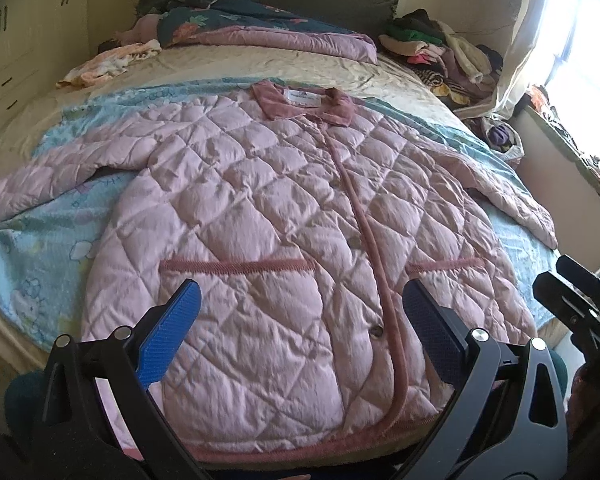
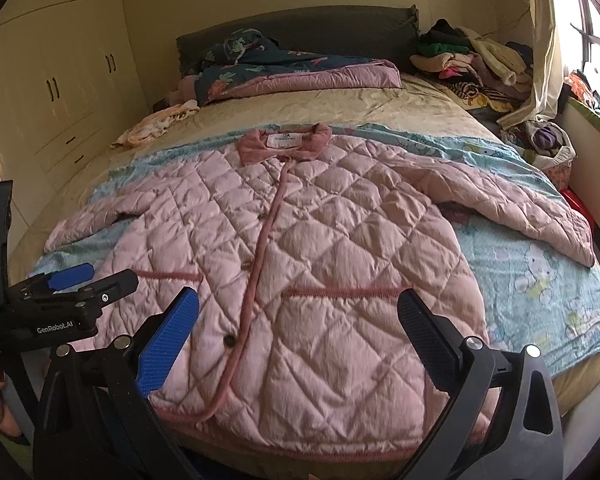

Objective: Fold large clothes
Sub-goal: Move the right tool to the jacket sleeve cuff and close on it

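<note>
A large pink quilted jacket [image 1: 260,208] lies flat and buttoned on the bed, front up, collar far, hem near me, sleeves spread to both sides. It also shows in the right wrist view [image 2: 320,248]. My left gripper [image 1: 300,312] is open and empty, hovering above the hem left of the button placket. My right gripper [image 2: 298,316] is open and empty above the hem's right half. The left gripper also shows at the left of the right wrist view [image 2: 76,280]; the right gripper shows at the right edge of the left wrist view [image 1: 580,304].
A light blue cartoon blanket [image 2: 540,280] lies under the jacket on the bed. A folded floral quilt [image 2: 284,68] and headboard are at the far end. A clothes pile [image 2: 472,60] sits at the far right by the window. Wardrobes [image 2: 60,80] stand to the left.
</note>
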Tool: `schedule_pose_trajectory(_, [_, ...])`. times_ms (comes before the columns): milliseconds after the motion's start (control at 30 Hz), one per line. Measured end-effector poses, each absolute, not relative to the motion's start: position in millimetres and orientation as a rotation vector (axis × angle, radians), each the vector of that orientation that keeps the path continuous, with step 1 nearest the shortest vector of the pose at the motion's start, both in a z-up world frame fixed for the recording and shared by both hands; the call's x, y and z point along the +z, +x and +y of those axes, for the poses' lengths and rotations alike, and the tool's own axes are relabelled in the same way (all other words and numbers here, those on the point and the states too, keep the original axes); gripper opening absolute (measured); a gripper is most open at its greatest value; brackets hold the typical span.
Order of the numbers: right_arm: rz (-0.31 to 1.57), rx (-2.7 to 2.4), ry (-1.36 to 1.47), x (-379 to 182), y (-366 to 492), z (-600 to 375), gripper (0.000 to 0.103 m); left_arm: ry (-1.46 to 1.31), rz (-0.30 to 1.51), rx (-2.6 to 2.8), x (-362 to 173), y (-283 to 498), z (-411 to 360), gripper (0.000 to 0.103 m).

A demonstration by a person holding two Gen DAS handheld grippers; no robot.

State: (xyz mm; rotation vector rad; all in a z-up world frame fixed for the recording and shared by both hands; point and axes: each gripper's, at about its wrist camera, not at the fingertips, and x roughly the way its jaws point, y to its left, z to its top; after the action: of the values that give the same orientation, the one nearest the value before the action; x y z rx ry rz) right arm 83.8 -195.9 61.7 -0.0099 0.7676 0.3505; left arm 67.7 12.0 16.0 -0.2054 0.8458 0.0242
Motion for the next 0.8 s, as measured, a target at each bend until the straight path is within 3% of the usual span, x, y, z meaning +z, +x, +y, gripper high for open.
schedule_pose_trajectory(800, [0.73, 0.289, 0.038, 92.2, 170.3, -200.1, 0.099, -0.195, 0.84, -0.006, 41.8, 151.5, 4.2, 0.095])
